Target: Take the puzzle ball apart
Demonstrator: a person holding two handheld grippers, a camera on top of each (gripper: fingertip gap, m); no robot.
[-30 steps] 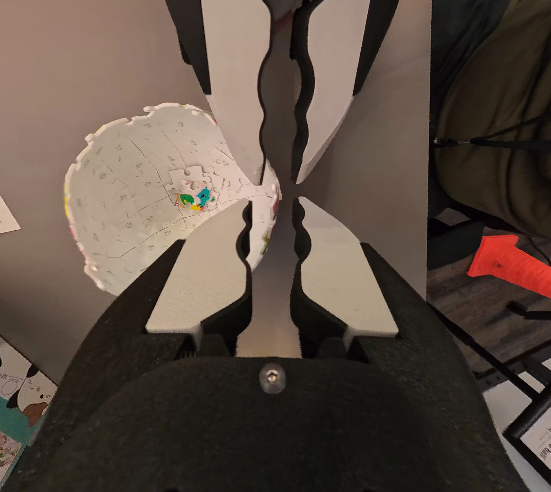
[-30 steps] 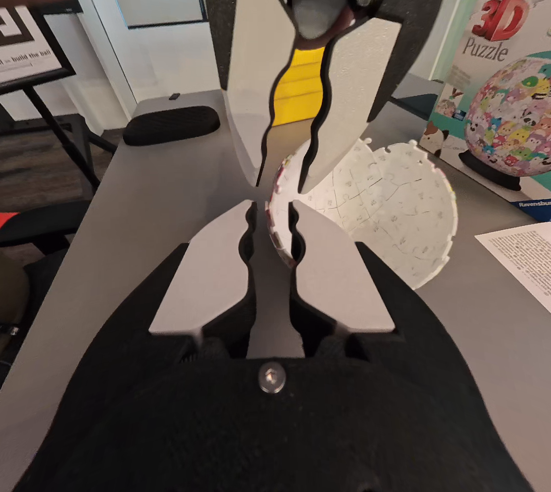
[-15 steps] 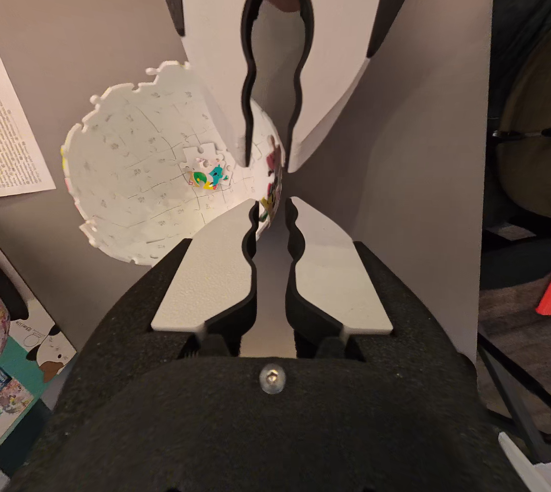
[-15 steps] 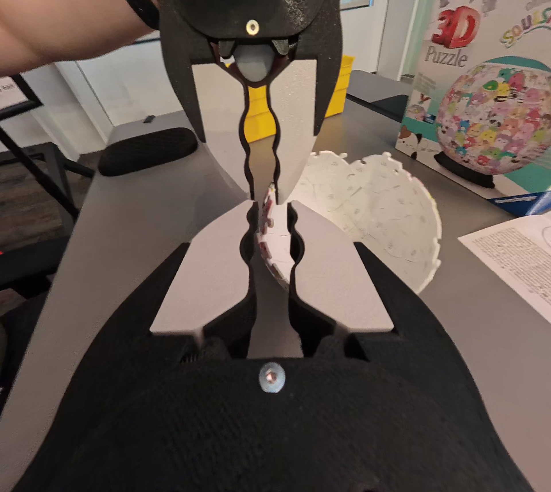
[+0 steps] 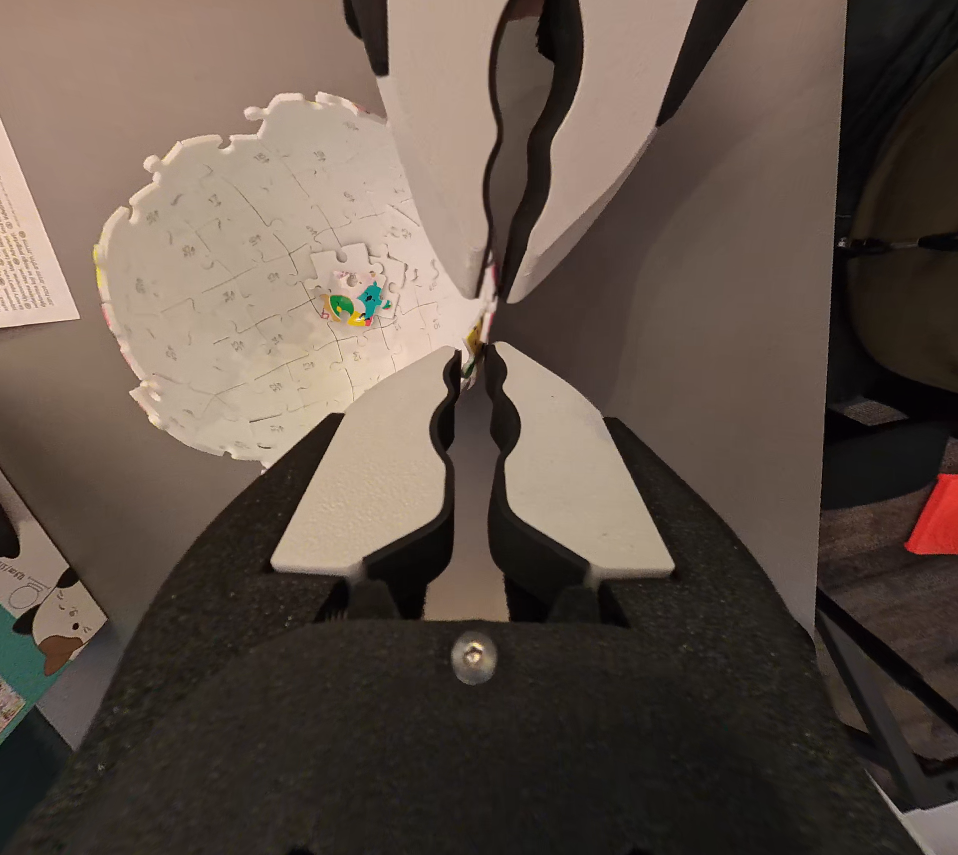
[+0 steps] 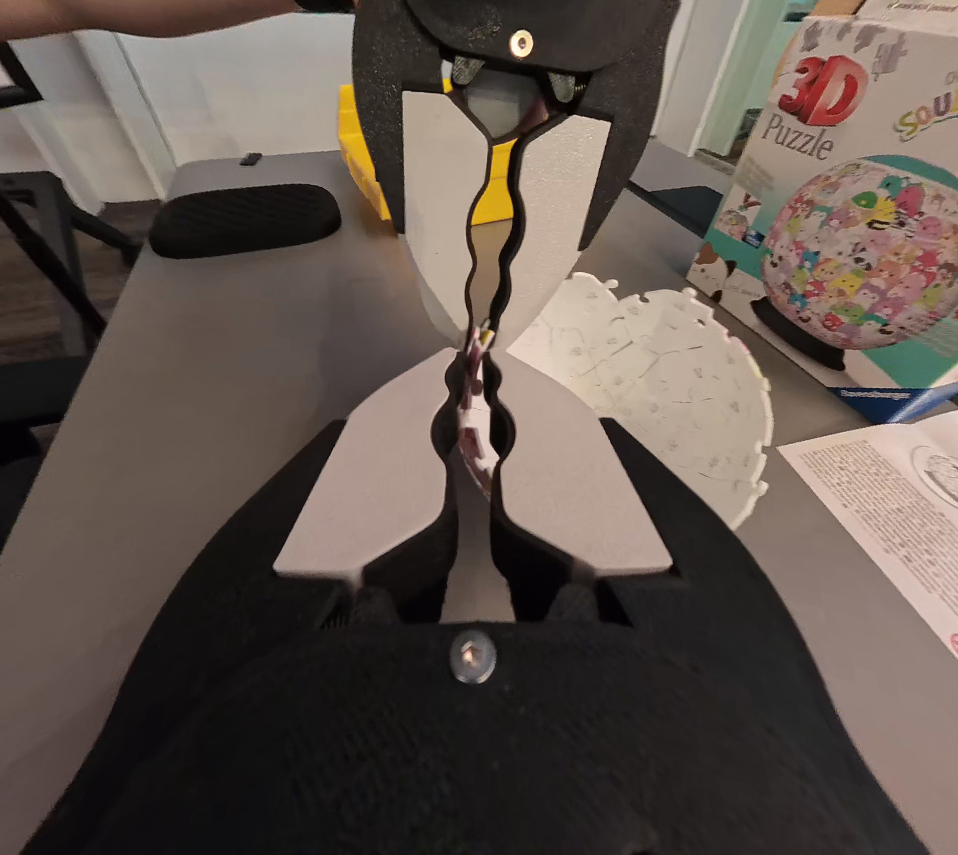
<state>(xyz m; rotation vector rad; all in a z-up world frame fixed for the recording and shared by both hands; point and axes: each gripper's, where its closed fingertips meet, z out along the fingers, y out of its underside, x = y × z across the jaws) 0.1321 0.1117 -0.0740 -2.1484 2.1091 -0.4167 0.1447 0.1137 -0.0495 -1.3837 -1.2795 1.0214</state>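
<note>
The puzzle ball is an open half shell (image 5: 249,291), white inside, lying on the grey table (image 5: 726,363); it also shows in the right wrist view (image 6: 648,389). A loose coloured piece (image 5: 357,306) lies inside it. My left gripper (image 5: 473,355) is shut on the shell's near rim, with a coloured edge between its tips. My right gripper (image 6: 474,361) faces it tip to tip and is shut on the same rim (image 6: 472,431). The right gripper comes in from above in the left wrist view (image 5: 490,296), the left gripper from above in the right wrist view (image 6: 483,335).
The puzzle's box (image 6: 840,259) stands at the table's right, with a printed sheet (image 6: 881,493) in front of it. A yellow bin (image 6: 363,156) and a black pad (image 6: 243,218) lie at the far end. The table's edge (image 5: 834,311) is close by. Less than 4 cm separates the two grippers' tips.
Both grippers have moved onto the shell's rim and closed on it; a second ago their fingers stood apart beside it. The left gripper has tilted more upright over the right one.
</note>
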